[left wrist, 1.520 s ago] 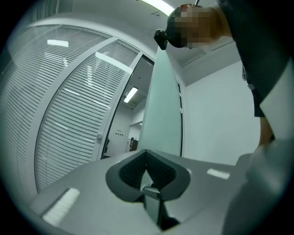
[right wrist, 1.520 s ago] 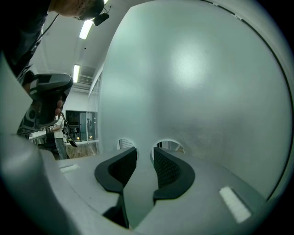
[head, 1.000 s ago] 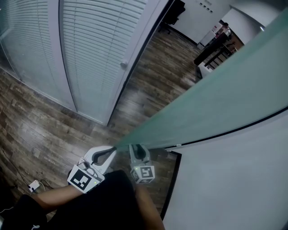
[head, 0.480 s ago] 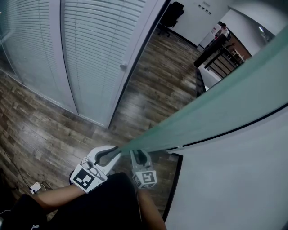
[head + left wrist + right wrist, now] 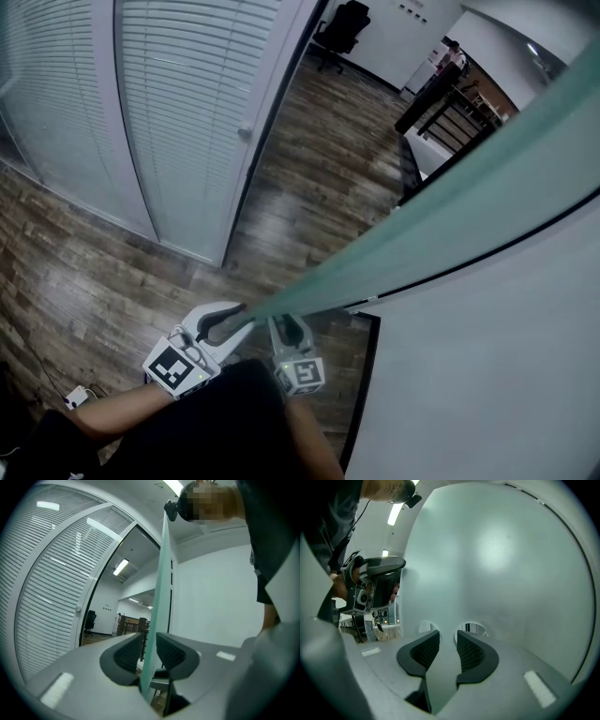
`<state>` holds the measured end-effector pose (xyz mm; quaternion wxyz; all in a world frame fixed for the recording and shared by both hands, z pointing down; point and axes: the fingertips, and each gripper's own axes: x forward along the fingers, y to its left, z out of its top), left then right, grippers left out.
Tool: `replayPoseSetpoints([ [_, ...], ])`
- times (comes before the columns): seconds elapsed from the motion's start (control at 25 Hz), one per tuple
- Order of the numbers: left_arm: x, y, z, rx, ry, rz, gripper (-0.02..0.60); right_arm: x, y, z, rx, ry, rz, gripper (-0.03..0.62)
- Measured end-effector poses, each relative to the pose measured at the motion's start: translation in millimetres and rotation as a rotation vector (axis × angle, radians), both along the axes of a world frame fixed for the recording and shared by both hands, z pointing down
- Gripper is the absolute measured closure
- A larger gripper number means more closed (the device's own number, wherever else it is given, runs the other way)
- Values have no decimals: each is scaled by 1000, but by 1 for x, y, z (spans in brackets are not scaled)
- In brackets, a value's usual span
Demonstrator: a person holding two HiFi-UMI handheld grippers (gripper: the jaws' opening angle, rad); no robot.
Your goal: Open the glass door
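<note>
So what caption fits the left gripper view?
Edge of the glass door between the jaws of the left gripper.

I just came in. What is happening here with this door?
A person holds a two-jaw gripper in each hand at the glass door, which looks partly open. The left gripper straddles the door's free edge, with one jaw on each side of the glass and not visibly clamped on it. The right gripper points at the door's frosted face, with its jaws apart and nothing between them.
</note>
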<state>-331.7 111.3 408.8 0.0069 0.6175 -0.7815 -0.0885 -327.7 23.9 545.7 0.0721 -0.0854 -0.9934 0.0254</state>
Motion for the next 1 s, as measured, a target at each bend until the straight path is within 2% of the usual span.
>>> replayPoseSetpoints([
  [0.28, 23, -4, -10, -16, -63, 65, 523, 16, 1, 3, 5, 9, 6, 476],
  [0.56, 37, -2, -14, -46, -66, 95, 529, 29, 4, 0, -5, 12, 31, 476],
  [0.68, 42, -2, -12, -64, -61, 79, 531, 32, 4, -2, -13, 4, 38, 476],
  [0.88, 58, -7, -8, -134, -35, 82, 529, 47, -2, 2, -12, 47, 40, 477],
  [1.0, 67, -10, -8, -127, -51, 89, 529, 54, -3, 0, 4, 62, 27, 477],
])
